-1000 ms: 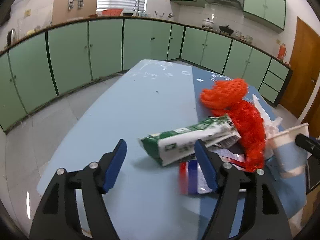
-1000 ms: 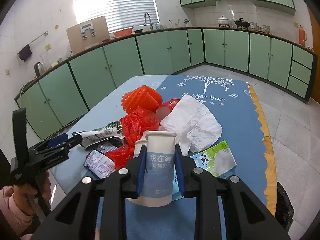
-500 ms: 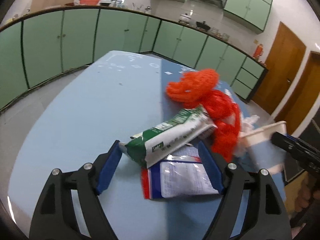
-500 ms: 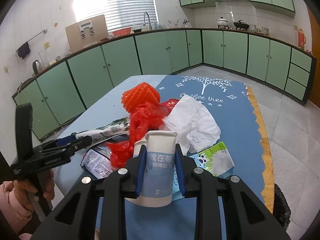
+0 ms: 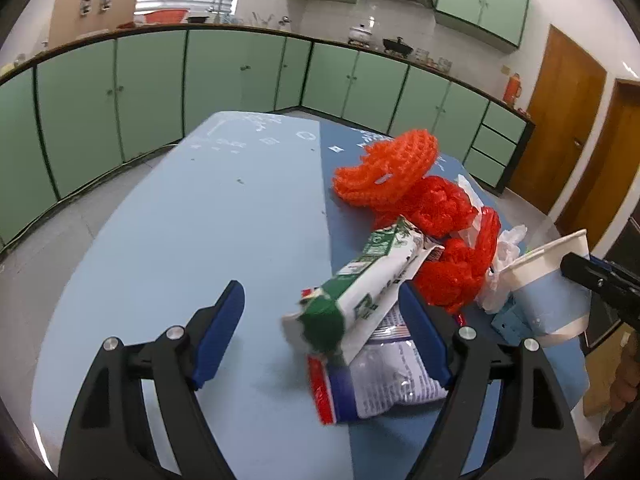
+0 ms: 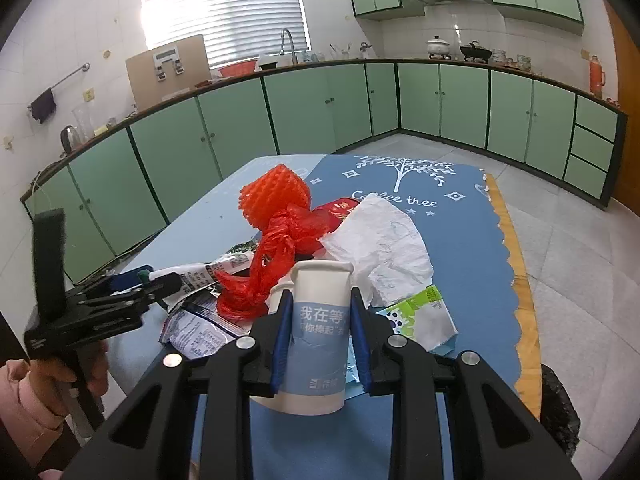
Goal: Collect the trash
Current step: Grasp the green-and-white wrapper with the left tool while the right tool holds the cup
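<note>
Right wrist view: your blue table [image 6: 460,240] carries the whole trash pile near its middle, and the black trash bag [image 6: 560,412] sits on the floor off its right edge. Largest in the pile is the crumpled white paper [image 6: 384,240], touching the red plastic bag [image 6: 276,256], with the orange foam net [image 6: 276,196] behind that. Your right gripper [image 6: 318,340] is clenched on the paper cup [image 6: 320,320], upright, both pads pressed to its sides. A flattened green-and-white carton [image 6: 420,316] lies just right of the cup. In the left wrist view, your left gripper [image 5: 320,332] stands wide and released, jaws spreading further, around the tilted green-and-white wrapper [image 5: 360,284], which lies on the silver snack pouch [image 5: 380,380]; the right pad is close beside the wrapper, contact unclear.
</note>
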Demonstrator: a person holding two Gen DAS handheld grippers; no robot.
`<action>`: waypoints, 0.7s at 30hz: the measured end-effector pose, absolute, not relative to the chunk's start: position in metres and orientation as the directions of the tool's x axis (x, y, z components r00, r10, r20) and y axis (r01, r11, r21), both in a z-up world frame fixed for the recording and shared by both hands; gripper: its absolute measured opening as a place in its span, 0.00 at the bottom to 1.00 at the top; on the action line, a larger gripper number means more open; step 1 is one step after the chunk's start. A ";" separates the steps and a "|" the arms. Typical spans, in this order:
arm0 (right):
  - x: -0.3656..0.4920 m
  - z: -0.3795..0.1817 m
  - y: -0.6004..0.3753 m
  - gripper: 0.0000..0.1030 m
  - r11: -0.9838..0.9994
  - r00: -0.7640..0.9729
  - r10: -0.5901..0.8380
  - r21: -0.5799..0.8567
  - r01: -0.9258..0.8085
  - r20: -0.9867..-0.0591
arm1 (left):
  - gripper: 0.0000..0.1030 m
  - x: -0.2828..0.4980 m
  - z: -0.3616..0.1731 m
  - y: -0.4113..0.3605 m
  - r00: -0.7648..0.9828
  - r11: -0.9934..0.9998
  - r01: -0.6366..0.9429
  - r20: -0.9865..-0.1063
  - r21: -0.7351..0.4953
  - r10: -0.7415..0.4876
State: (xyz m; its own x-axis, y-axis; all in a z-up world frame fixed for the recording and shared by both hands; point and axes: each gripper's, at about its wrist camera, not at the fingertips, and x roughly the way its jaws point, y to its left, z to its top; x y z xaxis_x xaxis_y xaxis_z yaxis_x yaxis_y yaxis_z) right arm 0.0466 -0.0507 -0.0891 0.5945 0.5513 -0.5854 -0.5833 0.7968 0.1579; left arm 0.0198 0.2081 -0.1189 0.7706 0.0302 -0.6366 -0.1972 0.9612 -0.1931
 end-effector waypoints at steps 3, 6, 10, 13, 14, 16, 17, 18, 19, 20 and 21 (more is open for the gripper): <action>0.048 -0.089 -0.051 0.27 0.799 0.597 0.548 0.155 -0.581 -0.585 | 0.67 0.026 -0.124 0.203 0.762 0.965 -0.172 -0.648 -0.198 0.003; 0.048 -0.087 -0.052 0.27 0.801 0.601 0.546 0.155 -0.578 -0.584 | 0.51 0.028 -0.128 0.199 0.757 0.961 -0.170 -0.654 -0.220 -0.016; 0.049 -0.087 -0.053 0.27 0.803 0.602 0.546 0.158 -0.575 -0.583 | 0.33 0.025 -0.123 0.193 0.776 0.957 -0.166 -0.630 -0.238 -0.022; 0.047 -0.086 -0.054 0.27 0.804 0.607 0.546 0.157 -0.573 -0.577 | 0.21 0.017 -0.112 0.188 0.798 0.954 -0.178 -0.603 -0.240 -0.002; 0.047 -0.085 -0.055 0.27 0.805 0.610 0.546 0.158 -0.572 -0.574 | 0.21 0.014 -0.108 0.186 0.803 0.954 -0.185 -0.595 -0.235 0.009; 0.047 -0.084 -0.057 0.27 0.806 0.613 0.547 0.161 -0.570 -0.570 | 0.21 0.008 -0.100 0.182 0.817 0.954 -0.193 -0.577 -0.231 0.026; 0.048 -0.084 -0.058 0.27 0.806 0.614 0.548 0.164 -0.569 -0.568 | 0.21 0.004 -0.095 0.180 0.823 0.954 -0.206 -0.567 -0.218 0.048; 0.048 -0.084 -0.059 0.27 0.806 0.614 0.549 0.165 -0.568 -0.566 | 0.21 0.001 -0.092 0.177 0.824 0.955 -0.216 -0.562 -0.201 0.069; 0.048 -0.084 -0.060 0.27 0.806 0.615 0.550 0.167 -0.568 -0.566 | 0.21 -0.001 -0.091 0.175 0.825 0.958 -0.223 -0.559 -0.182 0.086; 0.048 -0.084 -0.061 0.27 0.806 0.615 0.550 0.168 -0.567 -0.565 | 0.21 -0.002 -0.091 0.174 0.823 0.960 -0.223 -0.561 -0.171 0.091; 0.049 -0.084 -0.062 0.27 0.806 0.614 0.550 0.170 -0.566 -0.566 | 0.21 -0.002 -0.093 0.171 0.815 0.963 -0.221 -0.571 -0.156 0.095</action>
State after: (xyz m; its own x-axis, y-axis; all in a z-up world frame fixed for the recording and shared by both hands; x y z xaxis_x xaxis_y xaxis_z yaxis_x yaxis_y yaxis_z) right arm 0.0488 -0.0619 -0.0838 0.6141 0.5505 -0.5655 -0.5663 0.8065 0.1701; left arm -0.0017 0.1714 -0.0932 0.8152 0.0949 -0.5714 -0.2211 0.9628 -0.1555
